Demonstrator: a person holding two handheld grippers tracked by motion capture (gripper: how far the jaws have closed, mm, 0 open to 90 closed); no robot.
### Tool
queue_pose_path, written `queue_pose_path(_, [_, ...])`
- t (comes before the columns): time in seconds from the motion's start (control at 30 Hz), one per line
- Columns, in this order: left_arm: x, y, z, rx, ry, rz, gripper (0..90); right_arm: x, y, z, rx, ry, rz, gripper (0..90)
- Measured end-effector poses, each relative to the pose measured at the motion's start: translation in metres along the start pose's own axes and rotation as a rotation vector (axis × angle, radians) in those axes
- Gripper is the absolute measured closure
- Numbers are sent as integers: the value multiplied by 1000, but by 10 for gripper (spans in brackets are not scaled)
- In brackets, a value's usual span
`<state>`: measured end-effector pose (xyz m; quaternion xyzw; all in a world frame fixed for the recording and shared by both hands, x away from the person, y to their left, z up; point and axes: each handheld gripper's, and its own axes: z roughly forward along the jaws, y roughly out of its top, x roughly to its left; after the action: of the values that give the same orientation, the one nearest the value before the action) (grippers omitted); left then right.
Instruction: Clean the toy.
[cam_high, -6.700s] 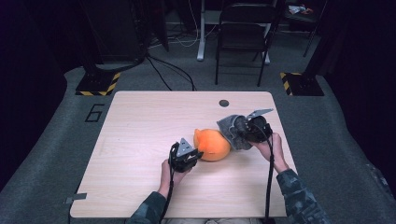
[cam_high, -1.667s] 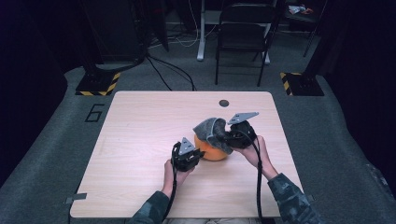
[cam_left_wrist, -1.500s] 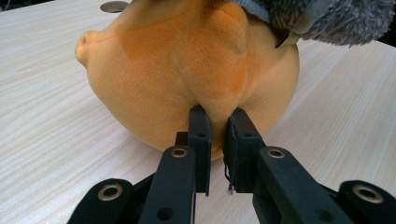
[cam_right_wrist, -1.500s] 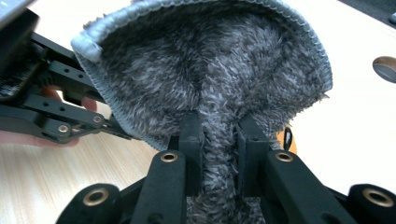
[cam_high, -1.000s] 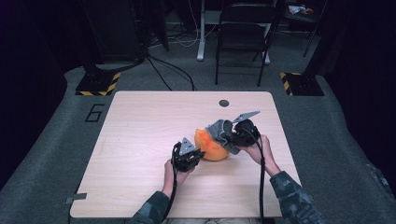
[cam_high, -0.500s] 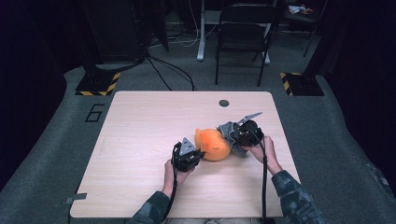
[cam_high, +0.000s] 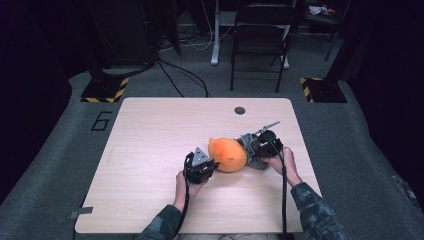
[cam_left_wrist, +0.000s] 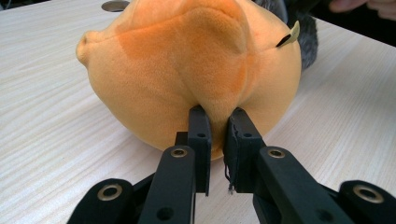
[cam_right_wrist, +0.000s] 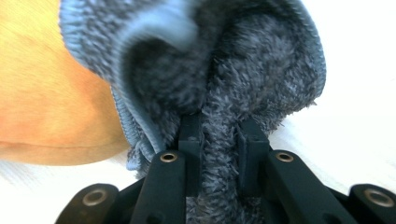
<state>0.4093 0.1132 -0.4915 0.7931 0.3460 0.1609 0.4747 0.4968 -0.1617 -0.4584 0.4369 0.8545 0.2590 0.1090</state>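
An orange plush toy (cam_high: 228, 154) lies on the wooden table (cam_high: 150, 145), right of the middle. My left gripper (cam_high: 209, 167) sits at its near left side, shut on a fold of the orange plush (cam_left_wrist: 205, 60). A grey fuzzy cloth (cam_high: 248, 150) rests against the toy's right side. My right gripper (cam_high: 256, 149) is shut on a bunched part of that grey cloth (cam_right_wrist: 224, 93), low by the tabletop. In the right gripper view the orange toy (cam_right_wrist: 51, 93) lies at the left, partly behind the cloth.
A round cable hole (cam_high: 240, 110) sits near the table's far edge. A folding chair (cam_high: 262, 40) stands beyond the table on grey carpet. Yellow-black striped blocks (cam_high: 102, 90) lie on the floor at the far left and far right.
My right gripper has come down and to the right with the grey cloth, pulling it off the toy's top to its right side. The left gripper has stayed still.
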Motion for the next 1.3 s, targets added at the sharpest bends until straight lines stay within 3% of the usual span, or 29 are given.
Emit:
queue_pose_path(0.1, [0, 0, 0, 1, 0, 2, 813, 1, 5, -19, -85, -19, -30, 759])
queue_pose_path(0.2, [0, 0, 0, -1, 3, -1, 812, 7, 11, -43, -160, 11, -32, 759])
queue_pose_path(0.3, [0, 0, 0, -1, 4, 0, 810, 19, 15, -56, -193, 47, -81, 760])
queue_pose_path(0.43, [1, 0, 0, -2, 3, -1, 804, 36, 17, -49, -159, 82, -124, 759])
queue_pose_path(0.53, [2, -1, 1, -7, 3, -9, 776, 42, 16, -37, -146, 72, -143, 760])
queue_pose_path(0.6, [1, 0, 0, -2, 26, -3, 668, 41, 15, -32, -154, 66, -127, 760])
queue_pose_path(0.7, [-4, 1, -1, 15, 76, 47, 531, 39, 14, -29, -159, 53, -126, 760])
queue_pose_path(0.83, [-5, 0, 3, 22, 105, 52, 445, 39, 15, -25, -170, 50, -108, 759])
queue_pose_path(0.87, [-4, -1, 5, 20, 109, 50, 445, 40, 15, -25, -170, 52, -96, 759])
queue_pose_path(0.93, [-5, -3, 8, 13, 109, 51, 456, 39, 14, -24, -172, 54, -120, 758])
queue_pose_path(1.17, [-5, -4, 8, -5, 104, 51, 747, 37, 13, -24, -180, 73, -102, 757])
queue_pose_path(1.3, [-4, -2, 5, -4, 82, 21, 798, 38, 14, -28, -201, 70, -99, 756])
